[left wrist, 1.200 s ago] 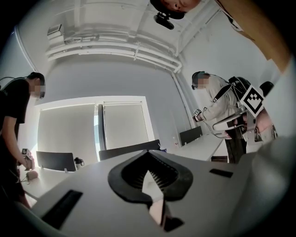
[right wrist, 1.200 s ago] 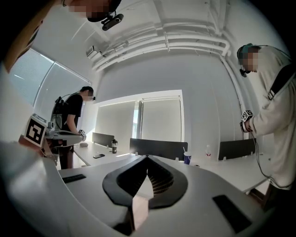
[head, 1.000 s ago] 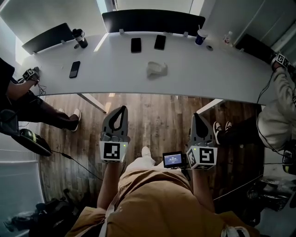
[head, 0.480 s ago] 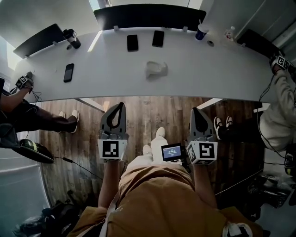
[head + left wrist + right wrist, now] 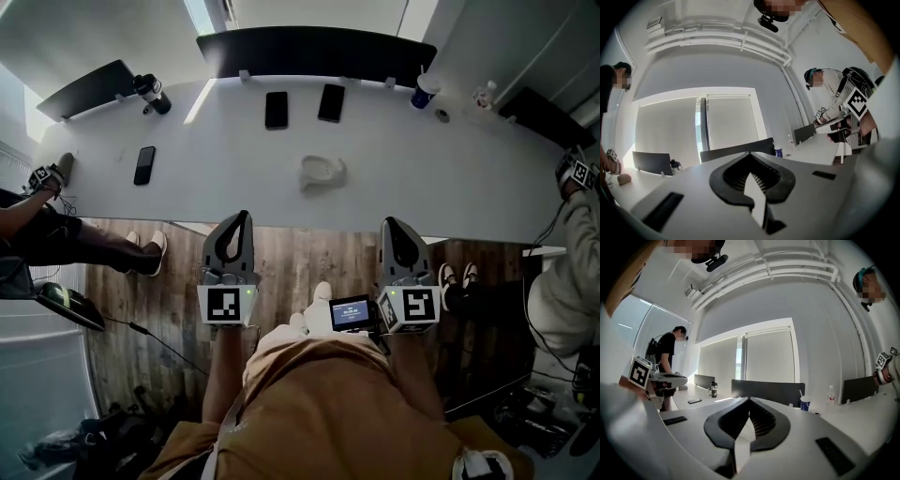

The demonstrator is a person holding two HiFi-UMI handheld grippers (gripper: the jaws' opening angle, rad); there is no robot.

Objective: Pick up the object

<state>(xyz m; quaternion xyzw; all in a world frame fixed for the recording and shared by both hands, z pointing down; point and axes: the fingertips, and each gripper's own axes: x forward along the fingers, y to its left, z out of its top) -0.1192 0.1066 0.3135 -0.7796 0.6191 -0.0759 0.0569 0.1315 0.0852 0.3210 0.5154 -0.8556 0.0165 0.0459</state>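
A small, lumpy white object (image 5: 322, 172) lies on the long white table (image 5: 394, 178), near the middle. Both grippers hang in front of the table's near edge, above the wooden floor. My left gripper (image 5: 240, 218) is shut and holds nothing; the object is ahead of it, to the right. My right gripper (image 5: 391, 225) is also shut and empty, with the object ahead to its left. In the left gripper view the closed jaws (image 5: 750, 155) point across the table, and in the right gripper view the closed jaws (image 5: 749, 400) do the same.
Two dark phones (image 5: 276, 110) (image 5: 330, 102) lie behind the object, a third (image 5: 143, 165) at the left. A blue cup (image 5: 425, 92), a black bottle (image 5: 153, 92) and black dividers (image 5: 314, 53) line the far side. People (image 5: 37, 220) (image 5: 567, 281) are at both ends.
The table and the white object have come closer to both grippers in the head view. Both grippers stay shut and side by side.
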